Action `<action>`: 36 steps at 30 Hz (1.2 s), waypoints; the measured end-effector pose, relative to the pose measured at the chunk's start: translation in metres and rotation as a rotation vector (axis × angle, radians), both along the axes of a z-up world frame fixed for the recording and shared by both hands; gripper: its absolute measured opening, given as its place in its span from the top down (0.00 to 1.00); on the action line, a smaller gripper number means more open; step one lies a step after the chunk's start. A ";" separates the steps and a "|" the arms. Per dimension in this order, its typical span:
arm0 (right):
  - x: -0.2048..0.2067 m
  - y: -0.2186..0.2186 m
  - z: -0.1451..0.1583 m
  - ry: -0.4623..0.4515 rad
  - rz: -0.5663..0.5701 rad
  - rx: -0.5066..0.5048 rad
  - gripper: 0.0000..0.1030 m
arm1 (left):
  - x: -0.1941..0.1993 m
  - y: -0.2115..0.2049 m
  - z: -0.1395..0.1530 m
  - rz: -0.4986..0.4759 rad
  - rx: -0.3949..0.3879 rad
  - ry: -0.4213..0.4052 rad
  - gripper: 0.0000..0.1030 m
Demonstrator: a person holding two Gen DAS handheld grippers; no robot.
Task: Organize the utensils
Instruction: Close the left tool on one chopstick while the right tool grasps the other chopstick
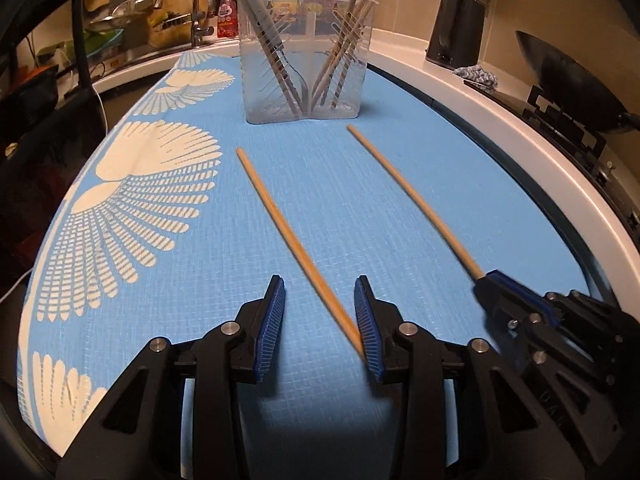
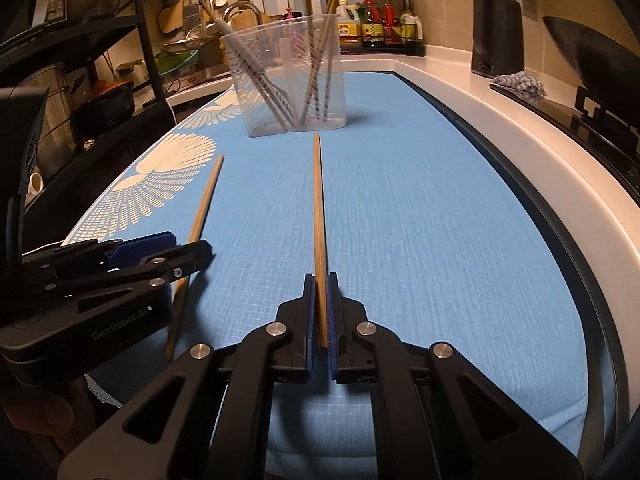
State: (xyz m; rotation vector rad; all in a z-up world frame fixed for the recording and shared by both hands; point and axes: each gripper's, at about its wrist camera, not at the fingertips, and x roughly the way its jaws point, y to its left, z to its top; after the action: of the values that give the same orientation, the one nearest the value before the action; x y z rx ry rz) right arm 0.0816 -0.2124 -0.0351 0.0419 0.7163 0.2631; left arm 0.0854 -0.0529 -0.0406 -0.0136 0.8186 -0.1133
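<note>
Two wooden chopsticks are on the blue mat. My left gripper [image 1: 320, 300] is open, its jaws on either side of the left chopstick [image 1: 288, 228], which lies on the mat. My right gripper [image 2: 320, 280] is shut on the right chopstick [image 2: 318, 200], also seen in the left wrist view [image 1: 408, 196]. A clear plastic utensil holder [image 1: 306, 60] stands at the far end of the mat, with several chopsticks and a grey-handled utensil in it. The right wrist view shows the holder [image 2: 286, 76], the left chopstick [image 2: 206, 200] and the left gripper [image 2: 176, 248].
The blue mat [image 1: 400, 140] with a white fan pattern covers the counter. A black wok [image 1: 576, 80] on a stove and a dark appliance [image 1: 458, 30] are at the right. A sink faucet [image 1: 188, 4] and condiment bottles [image 2: 376, 24] are at the back.
</note>
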 end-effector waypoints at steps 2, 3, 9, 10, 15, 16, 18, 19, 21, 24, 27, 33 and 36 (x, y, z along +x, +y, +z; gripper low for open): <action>0.001 -0.003 0.000 -0.001 -0.011 0.001 0.95 | 0.000 0.007 0.001 0.005 0.002 -0.001 0.84; 0.001 -0.003 0.000 -0.001 -0.015 0.002 0.95 | -0.001 0.012 0.001 0.009 0.002 -0.002 0.86; 0.000 -0.004 -0.001 -0.004 -0.026 -0.001 0.94 | -0.006 0.043 0.000 0.007 0.042 -0.022 0.89; 0.000 -0.005 -0.001 -0.001 -0.030 0.002 0.94 | -0.006 0.049 0.000 0.002 0.039 -0.025 0.89; -0.002 -0.009 -0.002 0.003 -0.059 0.007 0.93 | -0.006 0.075 0.002 -0.004 0.029 -0.031 0.82; -0.002 -0.007 -0.002 0.002 -0.058 -0.001 0.91 | -0.006 0.079 0.002 0.005 0.011 -0.032 0.68; -0.003 -0.005 -0.001 0.001 -0.052 -0.006 0.89 | -0.010 0.085 0.001 0.024 -0.021 -0.043 0.57; -0.003 -0.005 -0.001 0.000 -0.052 -0.007 0.89 | -0.013 0.085 0.000 0.030 -0.020 -0.051 0.57; -0.003 -0.005 -0.001 0.000 -0.052 -0.006 0.89 | -0.021 0.082 -0.003 0.036 -0.015 -0.075 0.55; -0.004 -0.004 -0.001 -0.005 -0.048 -0.010 0.89 | -0.031 0.076 -0.006 0.038 -0.012 -0.107 0.55; -0.004 -0.003 -0.001 -0.009 -0.048 -0.014 0.89 | -0.038 0.069 -0.008 0.043 0.012 -0.141 0.55; -0.004 -0.004 -0.002 -0.017 -0.045 -0.020 0.89 | -0.043 0.061 -0.010 0.047 0.040 -0.186 0.77; -0.004 -0.005 -0.002 -0.017 -0.048 -0.017 0.94 | -0.042 0.064 -0.010 0.048 0.035 -0.188 0.91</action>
State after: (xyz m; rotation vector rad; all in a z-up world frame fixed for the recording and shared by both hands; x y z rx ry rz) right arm 0.0774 -0.2170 -0.0371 0.0410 0.6992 0.2109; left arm 0.0433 0.0107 -0.0501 0.0099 0.6322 -0.0538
